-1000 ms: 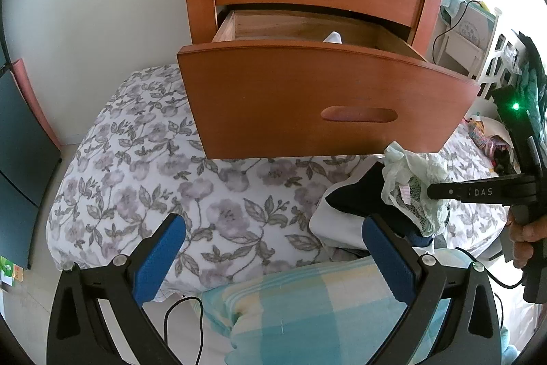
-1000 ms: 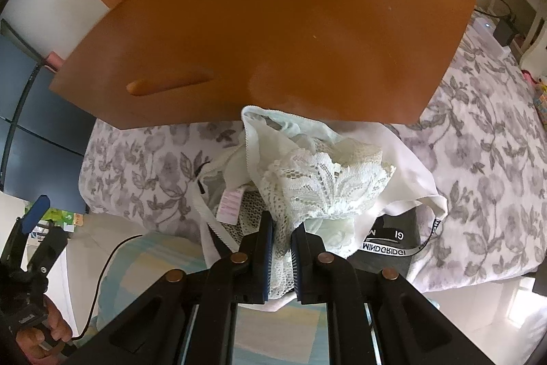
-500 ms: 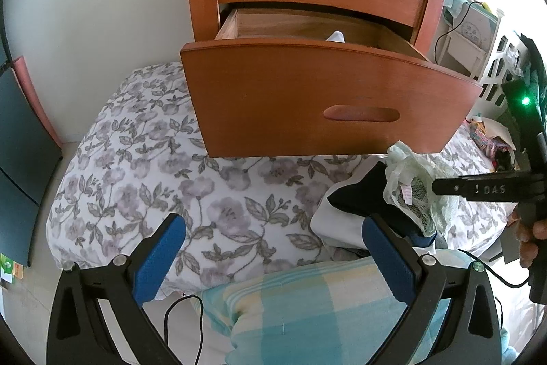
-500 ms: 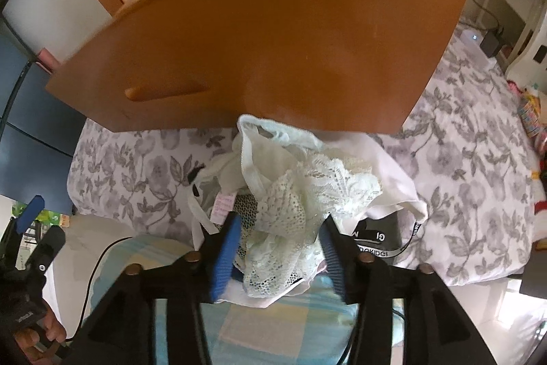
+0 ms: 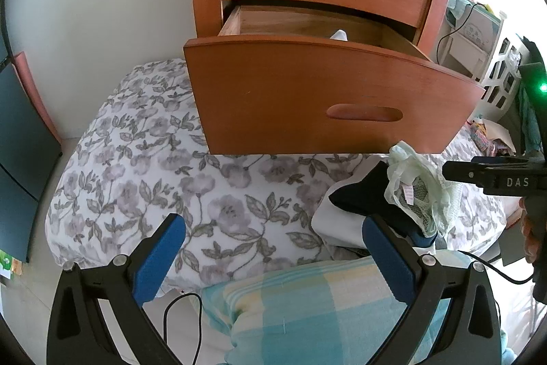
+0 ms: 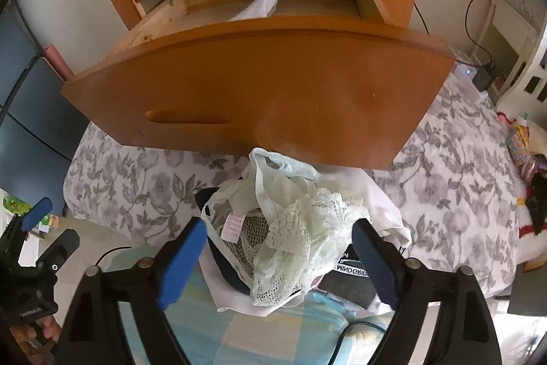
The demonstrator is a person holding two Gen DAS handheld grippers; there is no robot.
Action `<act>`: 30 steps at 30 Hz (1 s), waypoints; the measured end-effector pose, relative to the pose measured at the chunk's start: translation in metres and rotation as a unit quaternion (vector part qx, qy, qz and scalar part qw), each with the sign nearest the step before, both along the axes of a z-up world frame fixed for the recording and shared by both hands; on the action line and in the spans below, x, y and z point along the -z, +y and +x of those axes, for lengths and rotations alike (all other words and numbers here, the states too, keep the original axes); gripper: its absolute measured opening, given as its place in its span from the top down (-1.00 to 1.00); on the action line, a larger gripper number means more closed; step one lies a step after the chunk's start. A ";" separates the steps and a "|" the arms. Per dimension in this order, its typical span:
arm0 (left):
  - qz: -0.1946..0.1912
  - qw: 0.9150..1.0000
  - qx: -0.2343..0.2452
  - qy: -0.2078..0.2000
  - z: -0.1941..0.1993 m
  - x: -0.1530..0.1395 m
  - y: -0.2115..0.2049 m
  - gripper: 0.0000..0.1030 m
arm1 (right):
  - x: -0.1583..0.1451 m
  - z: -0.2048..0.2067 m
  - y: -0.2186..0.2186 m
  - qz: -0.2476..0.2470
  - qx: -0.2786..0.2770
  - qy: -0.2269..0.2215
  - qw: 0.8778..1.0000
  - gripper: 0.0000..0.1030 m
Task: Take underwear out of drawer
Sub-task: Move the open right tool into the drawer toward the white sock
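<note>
Bed [image 6: 454, 194] with open drawer [image 6: 259, 84] overhanging its head edge: the right tongs [image 6: 278, 248], clamped on the underwear [image 6: 294, 228] a second ago, are opening wide and touch nothing, so that piece is probably delivered. The pale green lace underwear lies crumpled on a clothes pile at the bed's near edge; left tongs [image 5: 273, 255] wide, empty. A white garment [image 6: 259, 5] remains in the drawer.

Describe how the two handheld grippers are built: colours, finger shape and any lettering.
Both are black plastic frames with silver screws. The left gripper and right gripper each carry two flat blue-padded fingers. The right one's side reads "DAS" in white, with a green light above.
</note>
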State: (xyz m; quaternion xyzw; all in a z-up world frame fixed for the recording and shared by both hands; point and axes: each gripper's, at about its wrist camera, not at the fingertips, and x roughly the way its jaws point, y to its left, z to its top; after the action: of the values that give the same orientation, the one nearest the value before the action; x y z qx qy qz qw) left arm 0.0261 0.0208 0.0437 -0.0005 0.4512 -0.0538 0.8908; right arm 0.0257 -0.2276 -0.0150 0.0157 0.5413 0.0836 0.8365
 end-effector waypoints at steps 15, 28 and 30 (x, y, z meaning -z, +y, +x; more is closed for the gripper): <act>-0.013 1.000 -0.014 -0.015 0.002 -0.003 0.004 -1.00 | -0.007 -0.002 -0.002 0.000 0.001 -0.035 0.999 -1.00; -0.014 1.000 -0.008 -0.006 0.008 0.003 0.003 -1.00 | -0.004 0.001 -0.001 -0.002 -0.001 -0.032 0.999 -1.00; -0.015 1.000 -0.007 -0.004 0.008 0.003 0.003 -1.00 | -0.005 0.001 0.000 -0.002 -0.001 -0.033 0.999 -1.00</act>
State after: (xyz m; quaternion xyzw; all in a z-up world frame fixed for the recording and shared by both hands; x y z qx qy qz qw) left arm 0.0344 0.0240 0.0402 -0.0171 0.4464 -0.0541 0.8930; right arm 0.0268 -0.2279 -0.0103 0.0111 0.5136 0.0838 0.8538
